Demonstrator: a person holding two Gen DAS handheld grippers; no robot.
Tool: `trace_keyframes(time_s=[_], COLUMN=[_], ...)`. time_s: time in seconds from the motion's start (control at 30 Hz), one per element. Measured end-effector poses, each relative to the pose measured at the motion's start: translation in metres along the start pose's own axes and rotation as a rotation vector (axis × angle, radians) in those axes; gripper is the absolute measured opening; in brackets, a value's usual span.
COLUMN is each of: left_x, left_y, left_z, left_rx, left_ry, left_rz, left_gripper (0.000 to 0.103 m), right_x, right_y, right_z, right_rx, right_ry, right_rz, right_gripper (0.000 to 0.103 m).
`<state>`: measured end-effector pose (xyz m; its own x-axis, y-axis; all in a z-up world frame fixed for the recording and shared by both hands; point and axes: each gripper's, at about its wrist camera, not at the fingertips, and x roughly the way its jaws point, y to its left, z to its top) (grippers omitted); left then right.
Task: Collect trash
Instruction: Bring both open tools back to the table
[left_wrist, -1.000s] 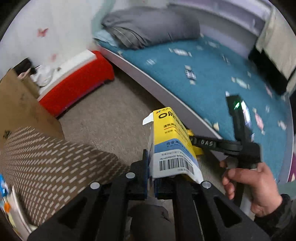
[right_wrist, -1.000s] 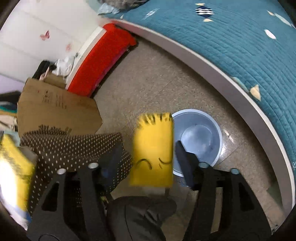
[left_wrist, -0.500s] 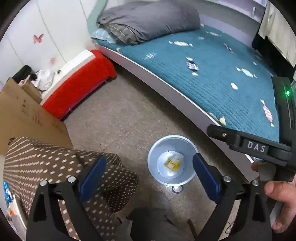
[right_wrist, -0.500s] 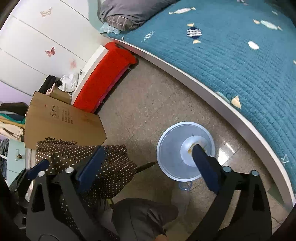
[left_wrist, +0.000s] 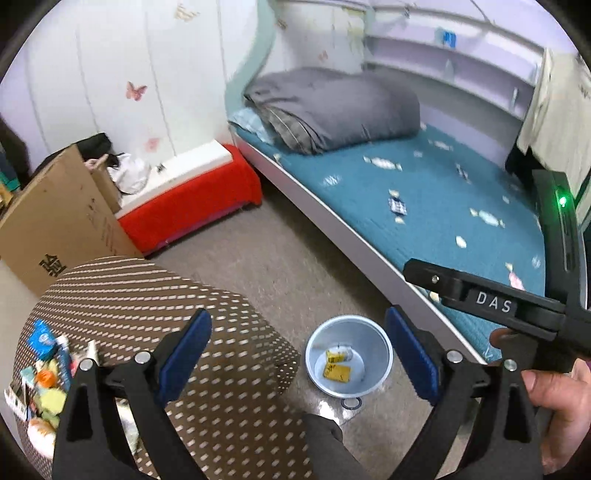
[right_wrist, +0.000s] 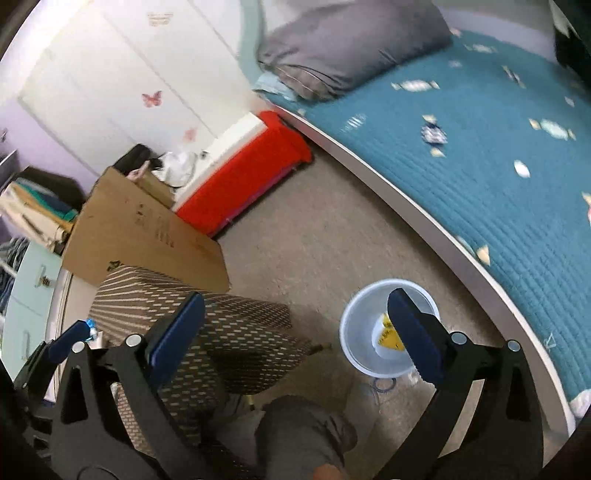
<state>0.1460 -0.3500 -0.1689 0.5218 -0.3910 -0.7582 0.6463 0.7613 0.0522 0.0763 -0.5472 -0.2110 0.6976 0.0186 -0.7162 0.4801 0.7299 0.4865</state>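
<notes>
I am in a home bedroom — a bed (left_wrist: 424, 206) with a teal quilted cover and a folded grey duvet (left_wrist: 332, 107) lies ahead. Butterfly stickers (left_wrist: 136, 90) mark the white wall, a cardboard box (right_wrist: 140, 240) leans nearby, and folded clothes (right_wrist: 40, 206) sit stacked at the left — domestic storage.

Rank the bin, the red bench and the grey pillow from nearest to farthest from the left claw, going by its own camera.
1. Bin: on the floor, just beyond the open left claw.
2. Red bench: farther back, against the wall on the left.
3. Grey pillow: farthest, at the head of the bed.
</notes>
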Motion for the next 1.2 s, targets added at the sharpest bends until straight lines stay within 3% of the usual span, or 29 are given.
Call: trace_keyframes(time_s=[0.23,0.53,0.97,1.2], left_x=[-0.048,-0.096,-0.136,-0.137], left_y=[0.043,0.106,0.202,0.235], left_z=[-0.014,-0.050,-0.134,-0.172], left_rx=[-0.092,-0.215,-0.492,-0.635], left_ry=[-0.075,-0.144,-0.153,-0.128], left_rz=[0.031,0.147,0.413,0.507], left_gripper=[0.093,0.093,0.093,0.093], right_x=[-0.030,-0.042,-0.008,0.011], right_y=[0.075,0.165,0.240,0.256], right_z=[-0.006,-0.031,-0.077,-0.096], right_rx=[-0.150,-0.341,-0.517,-0.577], right_ry=[-0.048,-0.057,0.030,0.082], right_rz=[0.041,0.097,0.148,0.162], right_gripper=[0.097,0.097,0.097,0.097])
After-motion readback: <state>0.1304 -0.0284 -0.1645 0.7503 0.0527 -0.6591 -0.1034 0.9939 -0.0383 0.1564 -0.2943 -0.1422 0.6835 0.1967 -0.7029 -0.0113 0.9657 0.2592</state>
